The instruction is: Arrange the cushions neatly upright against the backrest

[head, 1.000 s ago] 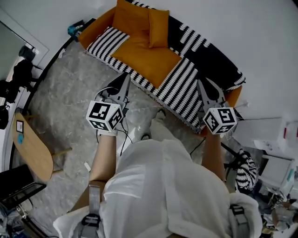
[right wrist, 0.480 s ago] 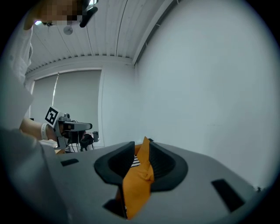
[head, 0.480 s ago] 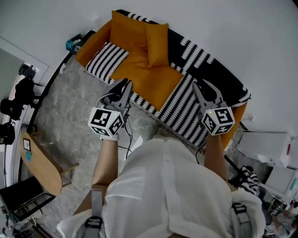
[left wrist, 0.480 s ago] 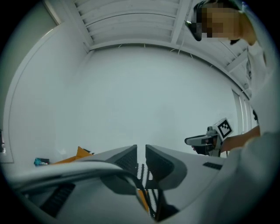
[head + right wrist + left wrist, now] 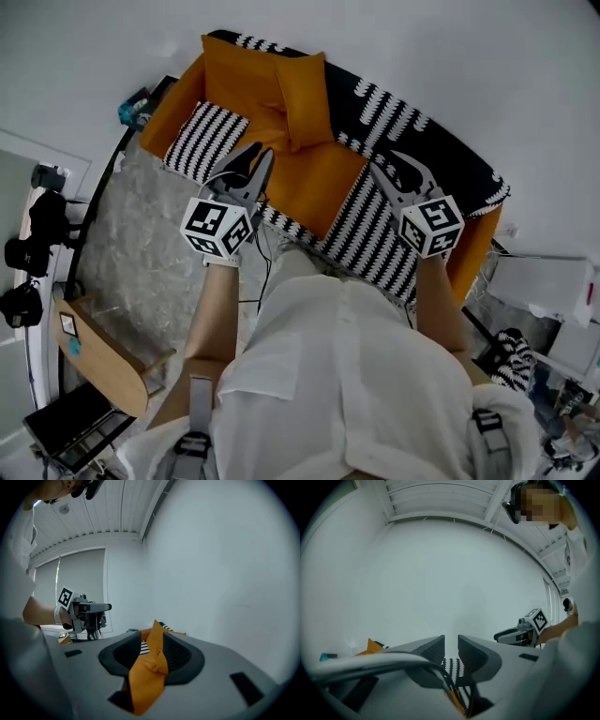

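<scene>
Cushions sit ahead of both claws: orange cushion (image 5: pixel 302 98) upright, striped cushion (image 5: pixel 206 141) flat, beyond the left claw (image 5: pixel 261 157). It and the right claw (image 5: pixel 382 171) have just been opening, slightly parted, apparently empty.

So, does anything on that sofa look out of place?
The small striped cushion and the larger striped cushion lie flat on the seat of the orange sofa, whereas the orange cushion stands upright against the backrest.
</scene>
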{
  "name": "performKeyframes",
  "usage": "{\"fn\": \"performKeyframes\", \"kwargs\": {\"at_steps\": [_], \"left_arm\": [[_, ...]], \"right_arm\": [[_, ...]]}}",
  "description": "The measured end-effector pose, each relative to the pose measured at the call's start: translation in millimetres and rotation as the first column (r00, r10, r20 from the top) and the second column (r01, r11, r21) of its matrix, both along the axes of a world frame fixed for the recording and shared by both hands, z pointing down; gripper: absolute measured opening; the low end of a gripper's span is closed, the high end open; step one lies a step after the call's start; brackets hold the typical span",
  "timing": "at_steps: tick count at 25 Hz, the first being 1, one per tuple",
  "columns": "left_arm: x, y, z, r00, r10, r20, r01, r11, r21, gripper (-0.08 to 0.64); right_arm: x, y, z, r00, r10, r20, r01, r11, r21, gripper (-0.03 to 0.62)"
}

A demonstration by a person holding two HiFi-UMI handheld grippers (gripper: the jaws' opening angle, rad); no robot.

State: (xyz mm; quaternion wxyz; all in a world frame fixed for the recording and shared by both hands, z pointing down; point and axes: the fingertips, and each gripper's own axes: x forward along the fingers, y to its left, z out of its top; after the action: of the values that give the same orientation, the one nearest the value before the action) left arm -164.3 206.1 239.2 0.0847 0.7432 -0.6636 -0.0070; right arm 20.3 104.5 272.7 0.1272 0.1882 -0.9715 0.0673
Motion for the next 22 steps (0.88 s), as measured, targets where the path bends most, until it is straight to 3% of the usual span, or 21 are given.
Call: {"fn": "performKeyframes", "kwargs": {"at_steps": [4,7,11,14,16,18,20,22], "left_arm": [[-23.5,-50.8,13.0,0.993,0.115,0.033,-0.114,0.993,-0.032,0.112],[-43.5,-95.0,27.2,0.975,0.212,0.063,-0.208,0.975,-0.075,0.121],[-65.0,-152.9,49.8,0.926,0.36,0.108,-0.344,0.928,-0.147,0.132],[-77.8,-190.3,68.9,0.867,0.474,0.153,-0.44,0.873,-0.208,0.161],[-84.8,-212.3,85.2,0.806,0.557,0.201,-0.503,0.823,-0.264,0.187],[-90.2,-233.0,104.2,0.718,0.648,0.253,-0.564,0.755,-0.335,0.207],[-93.3,-253.0,124.4,0.606,0.737,0.3,-0.611,0.672,-0.417,0.216],[-95.6,-269.5,149.9,0.479,0.812,0.334,-0.628,0.582,-0.517,0.227]], "right_arm": [[-30.4,-26.2,15.3,0.999,0.024,-0.023,-0.025,0.999,-0.038,0.175],[-58.7,-49.4,27.4,0.998,0.057,-0.03,-0.059,0.996,-0.067,0.192],[-93.7,-77.8,46.9,0.993,0.109,-0.045,-0.113,0.989,-0.094,0.218],[-116.3,-98.9,64.8,0.987,0.151,-0.06,-0.157,0.981,-0.112,0.232],[-131.1,-110.5,81.5,0.983,0.169,-0.074,-0.177,0.975,-0.133,0.241],[-145.5,-120.0,101.6,0.98,0.171,-0.096,-0.185,0.97,-0.156,0.25],[-158.7,-131.0,121.5,0.979,0.165,-0.119,-0.185,0.967,-0.175,0.258],[-168.6,-142.6,142.2,0.977,0.157,-0.143,-0.183,0.964,-0.193,0.261]]}}
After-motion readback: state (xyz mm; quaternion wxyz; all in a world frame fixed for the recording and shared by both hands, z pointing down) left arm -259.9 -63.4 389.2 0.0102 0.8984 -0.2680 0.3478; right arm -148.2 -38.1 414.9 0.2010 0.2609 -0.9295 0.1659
